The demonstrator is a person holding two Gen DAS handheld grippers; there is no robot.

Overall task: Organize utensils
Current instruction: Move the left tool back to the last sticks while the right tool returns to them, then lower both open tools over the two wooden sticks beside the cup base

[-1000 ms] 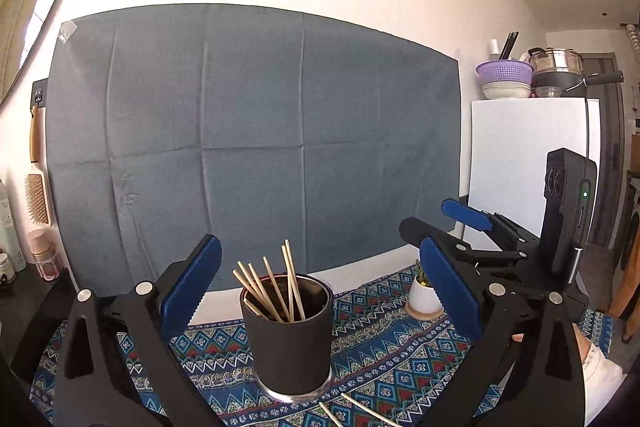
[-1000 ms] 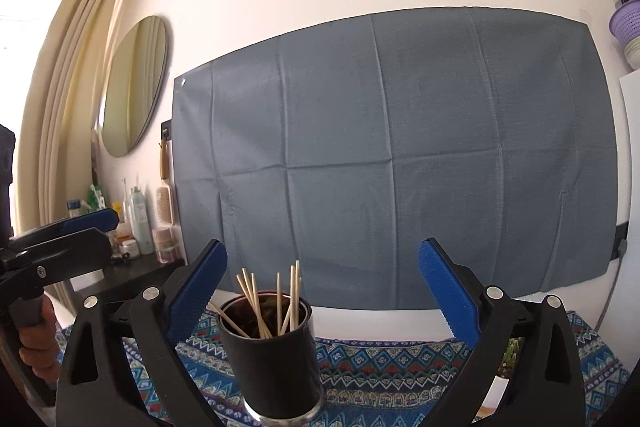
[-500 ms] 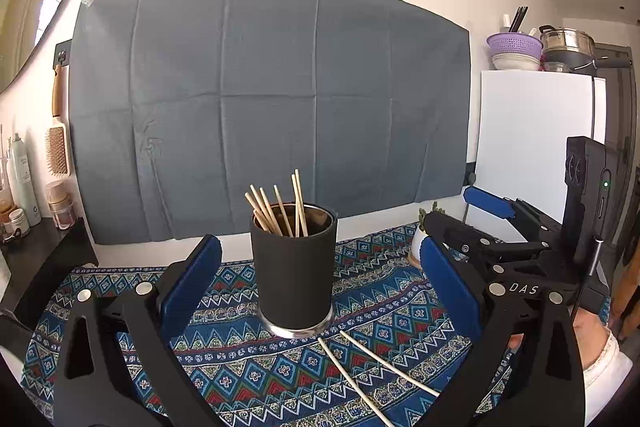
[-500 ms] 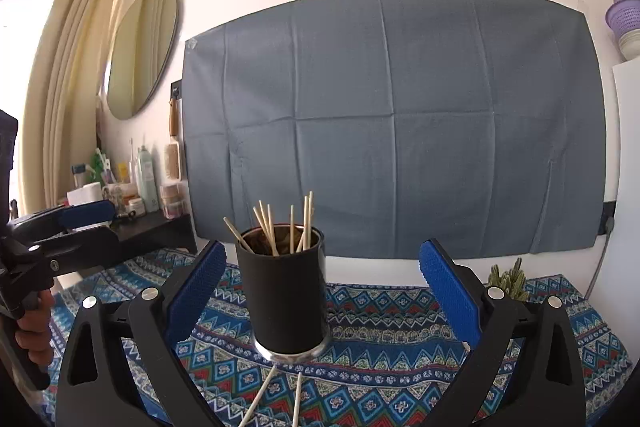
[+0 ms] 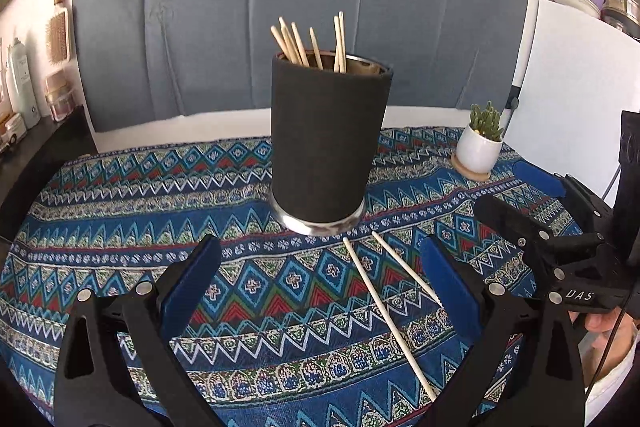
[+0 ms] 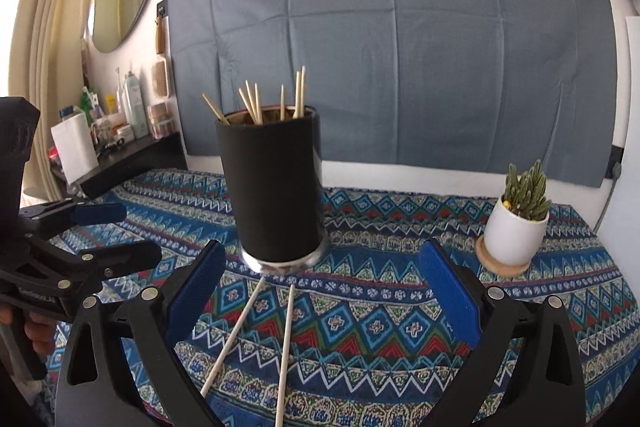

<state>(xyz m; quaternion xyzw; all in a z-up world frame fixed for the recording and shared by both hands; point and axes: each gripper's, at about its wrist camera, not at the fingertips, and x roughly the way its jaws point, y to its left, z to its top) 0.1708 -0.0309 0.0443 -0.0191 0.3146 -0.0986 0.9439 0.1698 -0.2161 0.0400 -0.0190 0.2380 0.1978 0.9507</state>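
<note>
A black cup (image 5: 326, 143) (image 6: 278, 187) with a metal base stands upright on the patterned cloth and holds several wooden sticks (image 5: 310, 43) (image 6: 256, 103). Two loose sticks lie on the cloth just in front of the cup: one long (image 5: 386, 315) (image 6: 232, 335), one beside it (image 5: 404, 267) (image 6: 286, 351). My left gripper (image 5: 320, 287) is open, hovering over the cloth short of the cup, nothing between its blue pads. My right gripper (image 6: 322, 291) is open too, above the two sticks. Each gripper shows at the other view's edge: the right gripper (image 5: 536, 215), the left gripper (image 6: 100, 231).
A small cactus in a white pot (image 5: 480, 143) (image 6: 518, 223) sits on a wooden coaster at the right. A dark shelf with bottles and a paper roll (image 6: 76, 147) is at the left. A grey cloth (image 6: 392, 39) hangs on the wall behind; a white cabinet (image 5: 576, 99) stands right.
Both grippers have pulled back and tilted down, so the cup sits farther off and the two loose sticks on the cloth have come fully into view. Both stay open.
</note>
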